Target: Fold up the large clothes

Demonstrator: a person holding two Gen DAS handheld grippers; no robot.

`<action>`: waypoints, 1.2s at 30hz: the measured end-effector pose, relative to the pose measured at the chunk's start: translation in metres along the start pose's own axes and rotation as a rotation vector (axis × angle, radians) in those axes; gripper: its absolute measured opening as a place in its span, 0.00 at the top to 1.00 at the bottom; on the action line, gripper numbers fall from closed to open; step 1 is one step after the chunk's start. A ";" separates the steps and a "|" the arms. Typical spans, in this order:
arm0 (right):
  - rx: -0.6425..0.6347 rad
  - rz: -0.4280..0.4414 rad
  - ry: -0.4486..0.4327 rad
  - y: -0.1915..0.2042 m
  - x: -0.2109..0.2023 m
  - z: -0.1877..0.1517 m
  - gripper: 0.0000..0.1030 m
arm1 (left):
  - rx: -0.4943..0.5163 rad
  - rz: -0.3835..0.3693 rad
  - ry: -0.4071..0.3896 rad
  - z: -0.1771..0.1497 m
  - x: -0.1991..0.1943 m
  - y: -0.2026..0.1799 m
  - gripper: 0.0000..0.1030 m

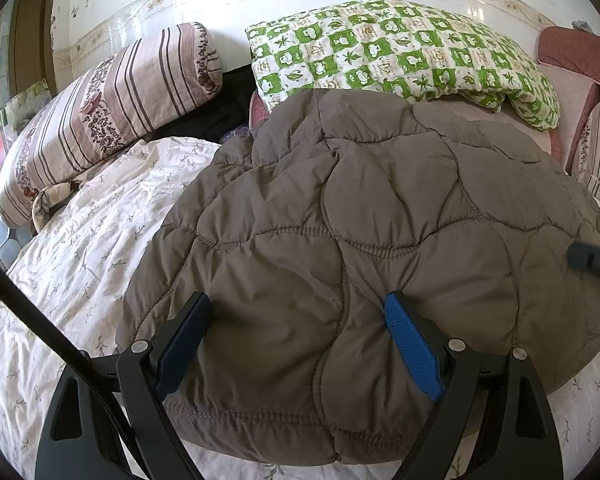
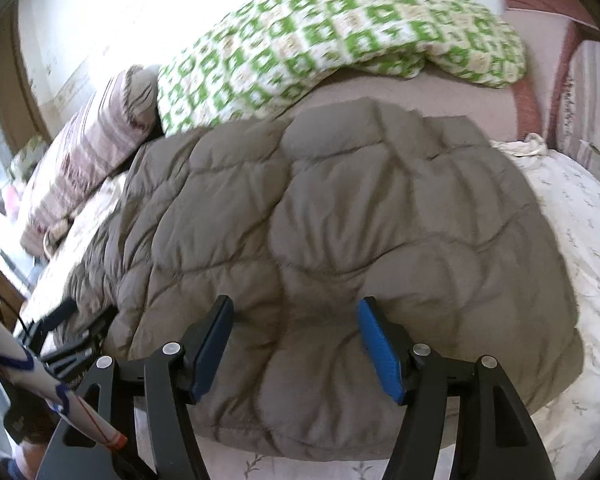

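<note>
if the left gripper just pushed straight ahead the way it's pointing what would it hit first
Most likely the brown quilted jacket. The left gripper stands open and tilts down toward it, with the padded fabric bulging up between its fingers. Nothing else lies in that line; depth is hard to judge, so contact may be almost immediate.

White bedsheet (image 1: 100,232) with small leaf print, creased, covers the bed. Striped pillow (image 1: 112,116) with floral bands lies at far left, against the tiled wall (image 1: 300,12). Green-and-white checked quilt (image 1: 400,52) folded at the far side beside the pillow; a dark cloth (image 1: 220,108) shows between them. Reddish cushion (image 1: 580,56) far right.
</note>
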State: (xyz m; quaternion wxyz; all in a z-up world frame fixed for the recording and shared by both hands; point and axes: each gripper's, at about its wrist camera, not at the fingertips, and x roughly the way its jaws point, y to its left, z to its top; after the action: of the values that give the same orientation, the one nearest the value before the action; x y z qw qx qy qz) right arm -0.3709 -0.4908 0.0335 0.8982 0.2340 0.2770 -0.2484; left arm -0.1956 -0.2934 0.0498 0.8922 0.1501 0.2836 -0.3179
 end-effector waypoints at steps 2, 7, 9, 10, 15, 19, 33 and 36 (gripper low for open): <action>0.030 -0.025 -0.027 -0.010 -0.006 0.004 0.33 | 0.001 0.001 -0.001 0.000 -0.001 0.000 0.14; 0.128 -0.120 0.008 -0.043 -0.001 0.006 0.31 | 0.000 0.001 -0.001 0.000 0.000 0.000 0.14; 0.165 -0.095 0.047 -0.055 0.010 0.002 0.29 | 0.005 0.003 -0.002 0.000 0.000 0.000 0.14; 0.163 -0.091 0.050 -0.056 0.012 0.001 0.29 | 0.007 0.005 -0.003 0.000 -0.001 0.000 0.14; 0.112 -0.118 0.052 -0.047 0.014 0.000 0.24 | 0.009 0.006 -0.005 0.000 -0.001 0.000 0.14; 0.117 -0.114 0.054 -0.046 0.014 0.000 0.24 | 0.009 0.006 -0.005 0.000 -0.001 0.001 0.14; 0.132 -0.116 -0.010 -0.043 -0.004 0.009 0.23 | 0.008 0.006 -0.005 0.000 -0.001 0.001 0.14; 0.158 -0.123 -0.018 -0.050 -0.010 0.010 0.23 | -0.005 -0.002 0.005 0.002 -0.002 0.001 0.14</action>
State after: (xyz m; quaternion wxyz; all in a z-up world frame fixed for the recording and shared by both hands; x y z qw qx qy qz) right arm -0.4032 -0.5319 0.0325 0.8624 0.2847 0.2623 -0.3262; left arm -0.1954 -0.2923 0.0527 0.8917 0.1482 0.2866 -0.3175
